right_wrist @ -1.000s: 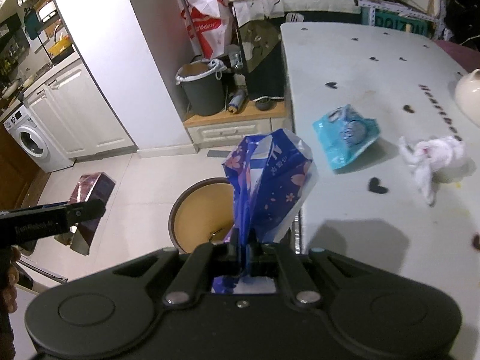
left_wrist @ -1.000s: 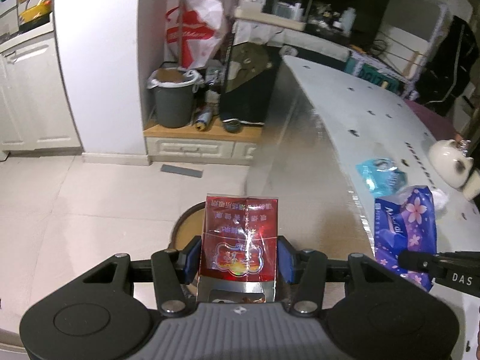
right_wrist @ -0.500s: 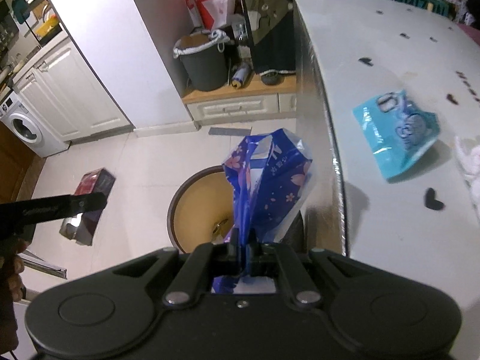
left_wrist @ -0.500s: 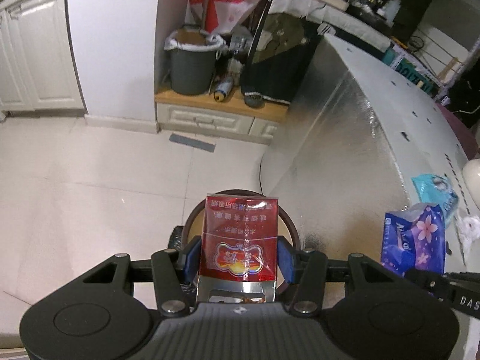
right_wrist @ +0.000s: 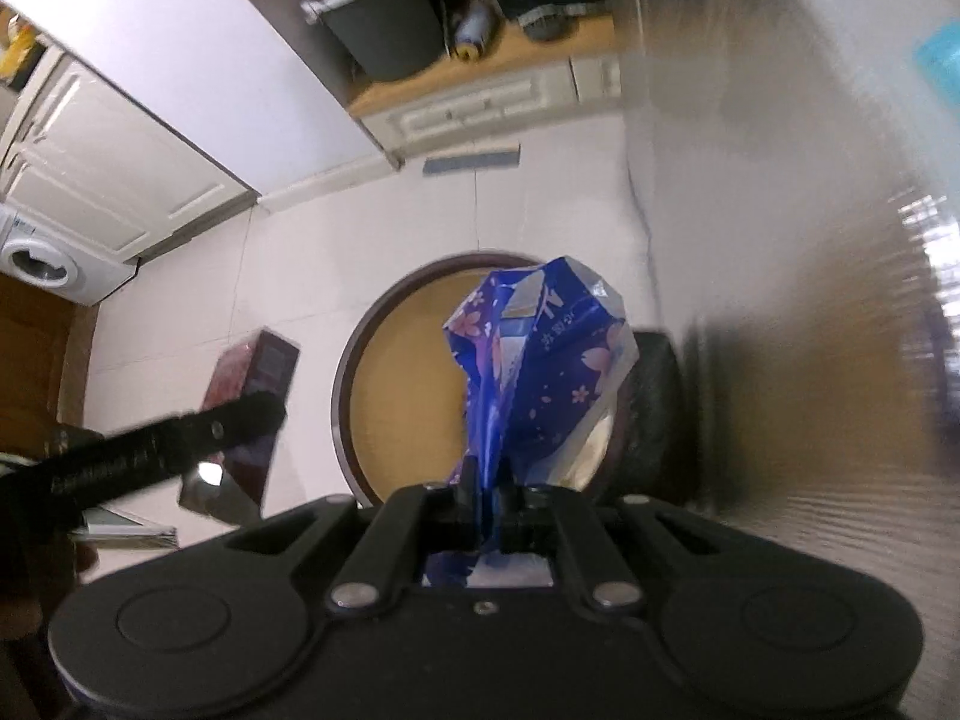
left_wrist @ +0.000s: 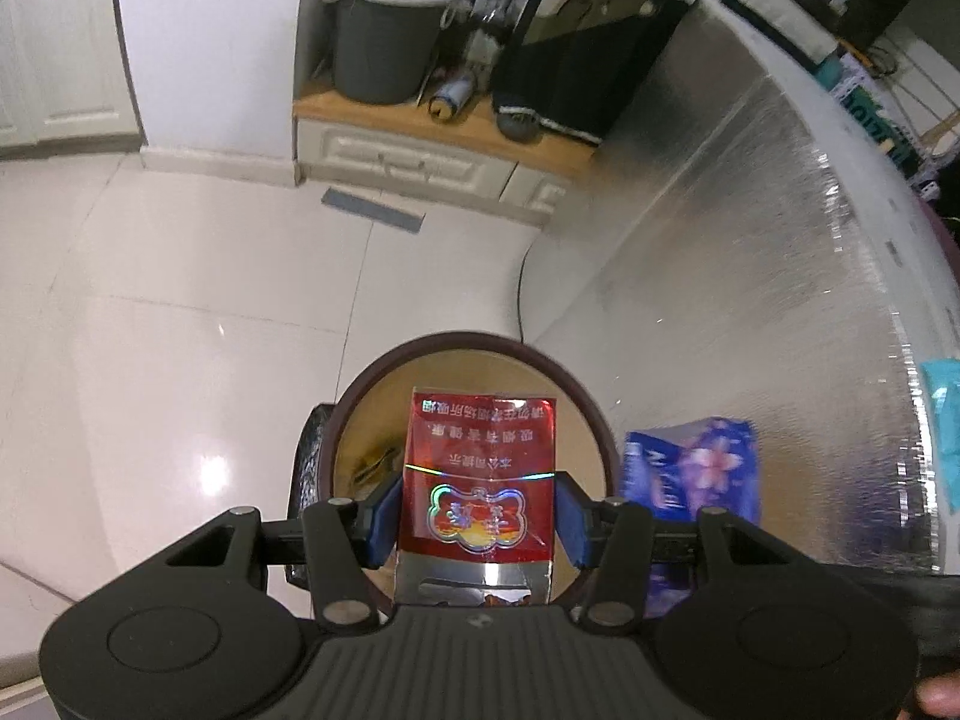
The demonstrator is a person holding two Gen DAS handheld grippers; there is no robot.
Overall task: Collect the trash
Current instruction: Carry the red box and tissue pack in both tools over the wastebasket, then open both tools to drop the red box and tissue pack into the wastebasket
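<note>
My left gripper (left_wrist: 477, 519) is shut on a red cigarette pack (left_wrist: 480, 480), held by its two sides right above the round brown-rimmed bin (left_wrist: 594, 414) on the floor. In the right wrist view my right gripper (right_wrist: 489, 489) is shut on the tail of a crumpled blue flowered wrapper (right_wrist: 543, 360), which hangs over the right half of the same bin (right_wrist: 354, 360). The wrapper (left_wrist: 690, 480) also shows to the right of the pack, and the pack (right_wrist: 249, 384) with a left finger (right_wrist: 180, 444) shows at the left. A little trash lies inside the bin.
The silver-sided table (left_wrist: 750, 252) rises just right of the bin, with a teal packet (left_wrist: 945, 414) on its edge. A grey lined bucket (left_wrist: 378, 36) and clutter stand on a low wooden step (left_wrist: 432, 120) by the far wall. A washing machine (right_wrist: 36, 258) is at far left.
Both grippers have come down and forward from table height to just over the floor bin, each keeping its grip. The tabletop has slid out of view to the right.
</note>
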